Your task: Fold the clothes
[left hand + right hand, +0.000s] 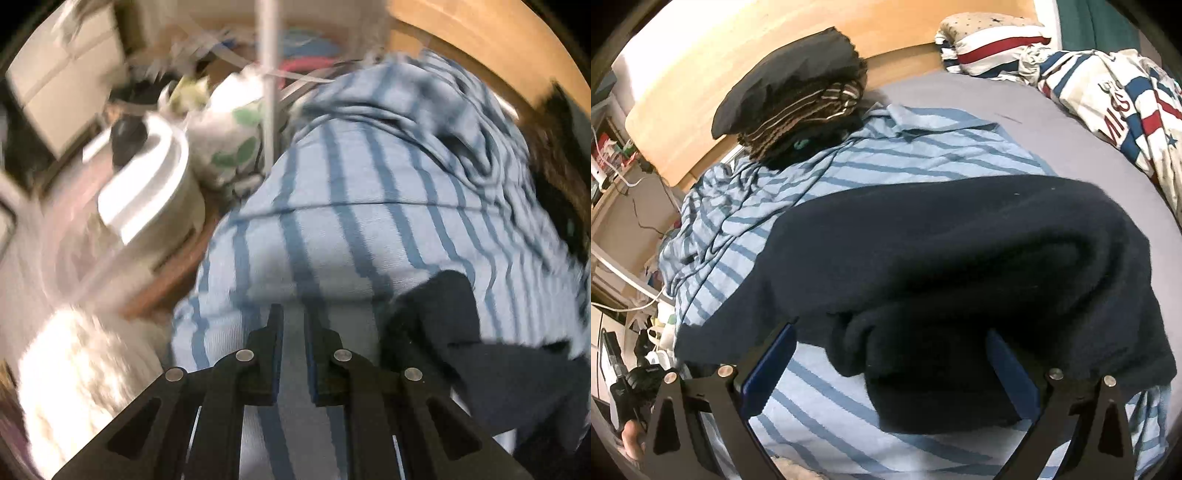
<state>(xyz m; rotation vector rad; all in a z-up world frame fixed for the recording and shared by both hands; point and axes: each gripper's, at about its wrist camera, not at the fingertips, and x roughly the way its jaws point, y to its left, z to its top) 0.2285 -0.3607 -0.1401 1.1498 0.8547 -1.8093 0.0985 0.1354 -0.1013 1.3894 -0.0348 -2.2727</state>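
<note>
A light blue shirt with darker blue stripes (pixel 369 184) lies spread and rumpled on the bed. My left gripper (pixel 293 314) is shut on a fold of that shirt, and the cloth runs up between its narrow jaws. This view is blurred by motion. A dark navy garment (pixel 960 258) lies bunched on top of the striped shirt (pixel 886 155); it also shows in the left wrist view as the navy garment (pixel 443 306), just right of my left gripper. My right gripper (pixel 890 339) stands wide open above the navy garment, whose near edge lies between the fingers without being pressed.
A stack of folded dark and brown-striped clothes (pixel 798 85) sits at the shirt's far end, by a wooden board (pixel 738 29). A red, white and blue duvet (pixel 1126 110) is heaped at the right on the grey sheet (pixel 1052 129). Cluttered shelves, a white appliance (pixel 147 177) and a pole (pixel 267 74) stand beside the bed.
</note>
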